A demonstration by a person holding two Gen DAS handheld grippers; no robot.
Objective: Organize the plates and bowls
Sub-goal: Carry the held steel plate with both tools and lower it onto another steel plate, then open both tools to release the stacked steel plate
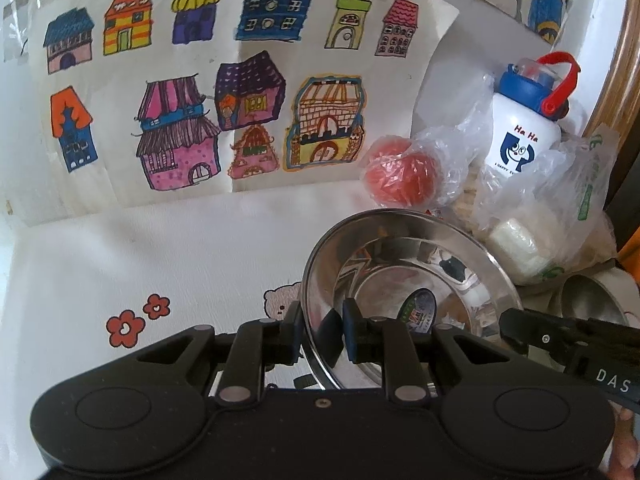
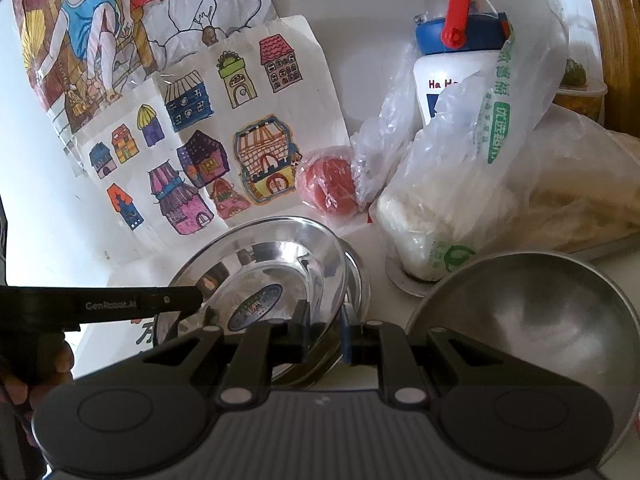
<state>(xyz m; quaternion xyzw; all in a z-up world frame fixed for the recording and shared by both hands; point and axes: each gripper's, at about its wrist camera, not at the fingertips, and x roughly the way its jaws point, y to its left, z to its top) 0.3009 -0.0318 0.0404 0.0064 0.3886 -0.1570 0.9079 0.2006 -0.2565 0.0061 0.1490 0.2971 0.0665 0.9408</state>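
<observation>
A shiny steel plate (image 1: 412,256) with a round sticker in its middle is tilted up off the white table. My left gripper (image 1: 322,330) is shut on its left rim, one pad on each side. In the right wrist view the same plate (image 2: 264,256) sits tilted over a second steel plate (image 2: 358,280) beneath it. My right gripper (image 2: 325,334) is shut on the near right rim of the upper plate. A matte steel bowl (image 2: 532,308) stands to the right of the plates, beside my right gripper. The bowl's rim also shows in the left wrist view (image 1: 592,300).
Behind the plates lie a wrapped red ball (image 1: 398,172), a white bottle (image 1: 520,128) with a blue lid and red strap, and plastic bags of food (image 2: 460,200). Children's drawings of houses (image 1: 240,92) lean on the back wall. The tablecloth (image 1: 160,280) spreads to the left.
</observation>
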